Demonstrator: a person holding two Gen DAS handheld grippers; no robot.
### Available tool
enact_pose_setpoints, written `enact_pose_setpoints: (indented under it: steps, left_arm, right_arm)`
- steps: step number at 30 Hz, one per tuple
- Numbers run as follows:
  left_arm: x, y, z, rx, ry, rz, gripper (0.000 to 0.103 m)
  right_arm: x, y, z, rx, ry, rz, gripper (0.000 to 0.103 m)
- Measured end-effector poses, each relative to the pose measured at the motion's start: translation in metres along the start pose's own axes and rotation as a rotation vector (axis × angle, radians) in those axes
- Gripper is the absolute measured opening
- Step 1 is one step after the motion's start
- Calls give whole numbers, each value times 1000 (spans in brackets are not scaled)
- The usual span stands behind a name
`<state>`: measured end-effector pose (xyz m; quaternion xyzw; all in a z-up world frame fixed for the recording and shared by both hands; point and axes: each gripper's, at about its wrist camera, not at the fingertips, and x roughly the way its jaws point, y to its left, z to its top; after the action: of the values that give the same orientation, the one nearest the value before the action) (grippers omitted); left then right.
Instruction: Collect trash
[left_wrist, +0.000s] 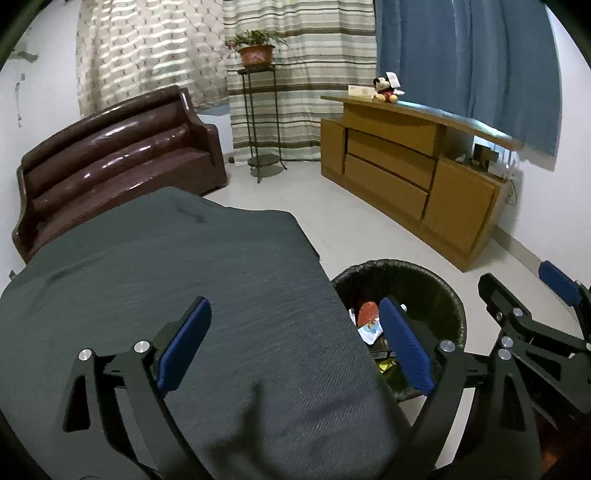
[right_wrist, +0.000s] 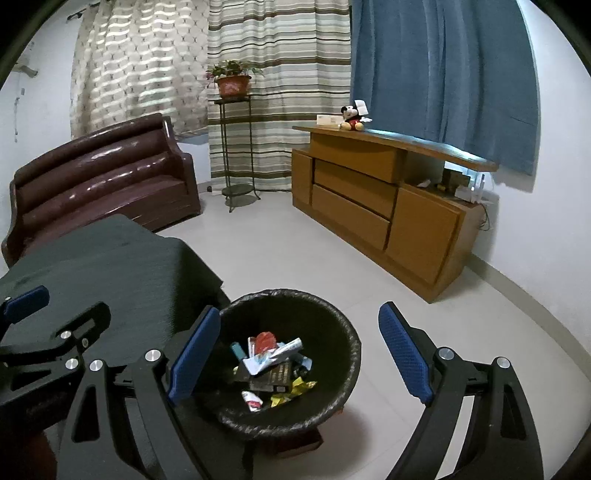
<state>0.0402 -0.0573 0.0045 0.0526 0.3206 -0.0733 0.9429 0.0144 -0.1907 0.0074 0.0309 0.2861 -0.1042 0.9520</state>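
Note:
A round black bin (right_wrist: 343, 373) lined with a black bag stands on the pale floor beside a table draped in dark grey cloth (left_wrist: 177, 280). Inside lie several pieces of trash (right_wrist: 275, 363): wrappers, a tube, a yellow packet, dark cartons. My right gripper (right_wrist: 299, 354) hangs open above the bin's mouth with nothing between its blue pads. My left gripper (left_wrist: 295, 339) is open too, over the table's right edge, its right pad above the bin (left_wrist: 439, 291). Nothing is held. Each gripper shows at the edge of the other's view.
A brown leather sofa (left_wrist: 110, 155) stands behind the table. A metal plant stand with a potted plant (left_wrist: 256, 51) is by the striped curtain. A wooden cabinet (left_wrist: 406, 184) with a plush toy (left_wrist: 386, 90) runs along the right wall. Pale floor lies between bin and cabinet.

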Motion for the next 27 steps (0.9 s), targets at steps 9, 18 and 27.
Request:
enact_pose_setpoints:
  steps: [9,18,27]
  left_arm:
    - [-33,11,-4,-16,-41,-14,91]
    - [-53,21,-6,-42,-57,-27,91]
    - [-56,21,-8,-39,-62,-27,91]
  right_arm:
    - [-23,2,-5,10,2,22,85]
    - [-45,4,-7,0,-24,18,85]
    - [-49,4,-6,1,-33,22,85]
